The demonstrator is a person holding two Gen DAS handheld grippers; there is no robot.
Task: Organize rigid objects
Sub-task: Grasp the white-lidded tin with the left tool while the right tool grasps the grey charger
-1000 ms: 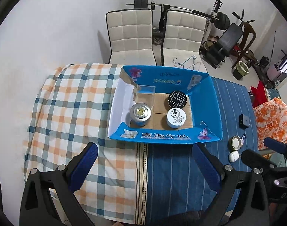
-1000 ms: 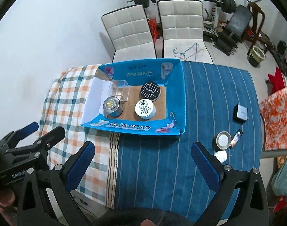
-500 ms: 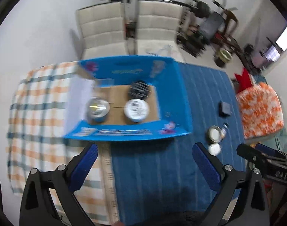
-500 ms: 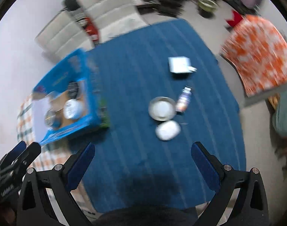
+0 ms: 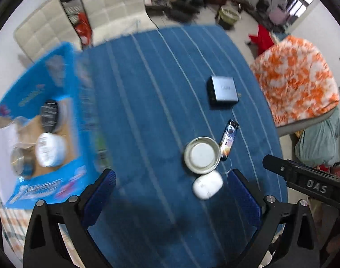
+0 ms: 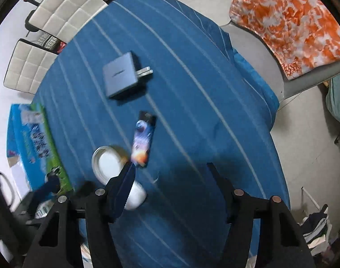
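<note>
On the blue striped cloth lie a grey charger block [image 5: 223, 88] [image 6: 120, 74], a small printed lighter-like stick [image 5: 228, 139] [image 6: 142, 141], a round tin [image 5: 202, 155] [image 6: 108, 163] and a white oval case [image 5: 207, 184] [image 6: 136, 195]. The blue cardboard box [image 5: 79, 102] [image 6: 33, 134] holds a white tin [image 5: 49, 149], a black tin [image 5: 49, 112] and a metal tin [image 5: 20, 162]. My left gripper [image 5: 170, 197] is open, above the cloth left of the white case. My right gripper [image 6: 173, 185] is open, its left finger over the tin and case.
Two cream padded chairs [image 5: 80, 20] [image 6: 56, 26] stand behind the table. An orange-white cloth [image 5: 297, 78] [image 6: 288, 20] covers furniture at the right. The table's right edge [image 6: 279, 174] drops to grey floor. Gym gear and clutter lie at the far back.
Both grippers have swung right, away from the box toward the loose items on the blue cloth. The right gripper has come down close over the tin and lighter. Both stay open.
</note>
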